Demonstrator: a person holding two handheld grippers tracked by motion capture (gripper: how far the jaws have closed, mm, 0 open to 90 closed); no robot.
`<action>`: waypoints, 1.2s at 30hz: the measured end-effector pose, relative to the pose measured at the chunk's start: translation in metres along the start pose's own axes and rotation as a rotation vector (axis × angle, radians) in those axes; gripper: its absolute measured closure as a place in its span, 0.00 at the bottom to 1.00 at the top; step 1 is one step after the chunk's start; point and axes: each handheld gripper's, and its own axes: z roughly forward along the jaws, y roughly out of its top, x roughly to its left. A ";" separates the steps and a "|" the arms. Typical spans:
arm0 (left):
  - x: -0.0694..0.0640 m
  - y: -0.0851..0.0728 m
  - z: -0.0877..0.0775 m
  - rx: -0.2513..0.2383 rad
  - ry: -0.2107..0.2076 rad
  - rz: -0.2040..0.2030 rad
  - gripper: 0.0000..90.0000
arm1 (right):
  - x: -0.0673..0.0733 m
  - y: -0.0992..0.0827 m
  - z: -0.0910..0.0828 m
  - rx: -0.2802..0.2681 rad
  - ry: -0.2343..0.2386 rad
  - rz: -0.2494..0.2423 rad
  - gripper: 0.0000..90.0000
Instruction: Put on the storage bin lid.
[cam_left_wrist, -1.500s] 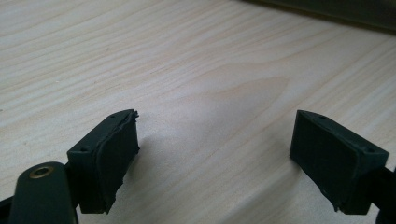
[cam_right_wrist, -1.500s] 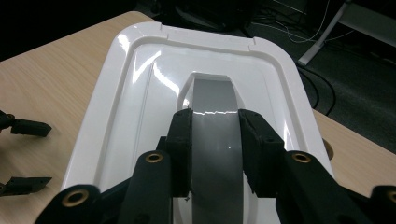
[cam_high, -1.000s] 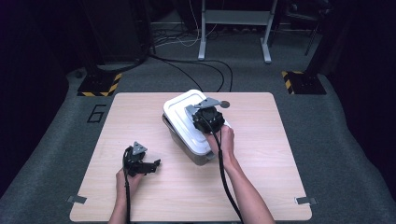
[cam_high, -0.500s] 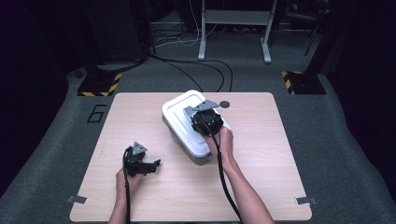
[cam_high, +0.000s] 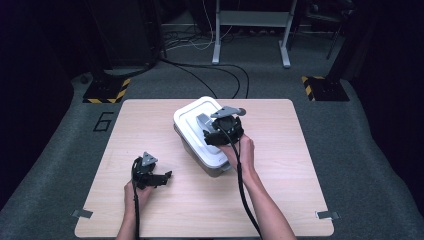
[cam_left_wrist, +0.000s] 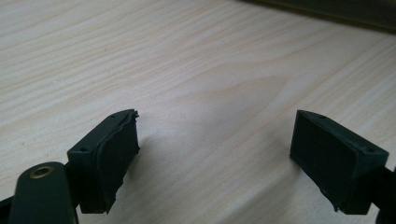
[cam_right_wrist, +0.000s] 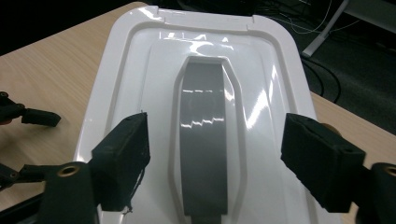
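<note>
A white lidded box (cam_high: 189, 121) stands on the wooden table (cam_high: 280, 165), slightly right of the middle. Its lid (cam_right_wrist: 135, 60) has a flat grey handle (cam_right_wrist: 204, 140) lying in a recess. My right gripper (cam_right_wrist: 215, 163) hovers over the handle's near end. Its jaws have just been opening and now stand apart, one on each side of the handle, without pressing on it. From above, the right gripper (cam_high: 212, 134) sits over the box's near part. My left gripper (cam_high: 164, 176) rests at the front left of the table, open, with bare wood (cam_left_wrist: 187, 56) between its jaws.
The floor beyond the table has black cables (cam_high: 220, 75), a metal stand (cam_high: 250, 30) and two yellow-black striped bases (cam_high: 105, 90). A "6" (cam_high: 103, 121) is marked on the carpet at the left. Bare tabletop lies on both sides of the box.
The right gripper has shifted very slightly over the lid. The left gripper and the box have kept still.
</note>
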 end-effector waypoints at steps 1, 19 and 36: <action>0.000 0.000 0.000 0.001 0.000 0.002 0.17 | -0.002 -0.001 -0.003 0.000 0.005 0.001 0.22; 0.000 0.001 0.001 0.001 -0.006 0.005 0.17 | -0.023 -0.053 -0.054 -0.019 -0.008 0.006 0.11; 0.000 0.001 0.001 -0.003 -0.006 0.003 0.17 | -0.032 -0.134 -0.061 0.057 -0.033 0.073 0.02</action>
